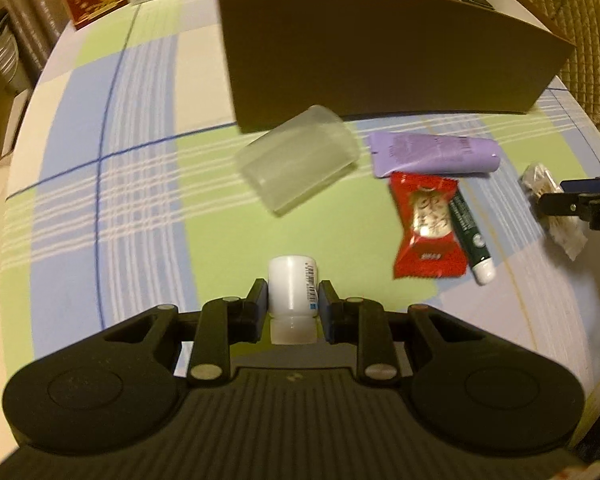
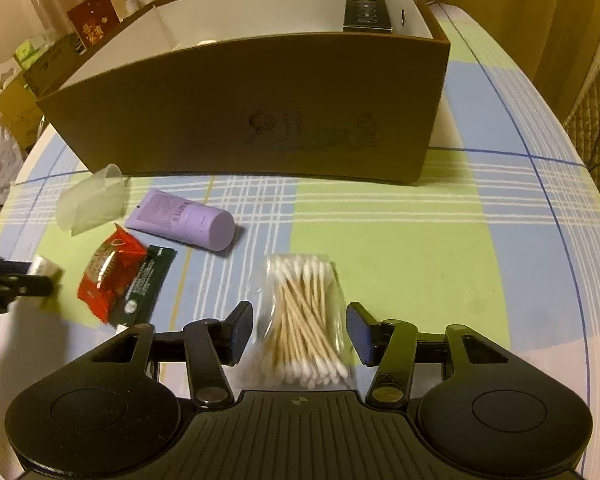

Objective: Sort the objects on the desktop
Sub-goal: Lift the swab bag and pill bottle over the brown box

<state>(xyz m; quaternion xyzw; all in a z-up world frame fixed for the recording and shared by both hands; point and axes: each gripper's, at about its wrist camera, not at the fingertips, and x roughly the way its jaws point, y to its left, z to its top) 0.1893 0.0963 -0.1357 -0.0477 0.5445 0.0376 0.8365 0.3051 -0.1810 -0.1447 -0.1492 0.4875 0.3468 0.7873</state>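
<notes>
- The left tool is closed on a small white bottle.
- The right tool is wide open around a bag of cotton swabs on the worktop.

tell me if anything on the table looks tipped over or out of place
The clear plastic cup lies tipped on its side in front of the brown box, and the red snack packet rests partly over the green tube.

No lettering can be read. The white bottle carries blurred blue print. The red packet shows illegible characters.
</notes>
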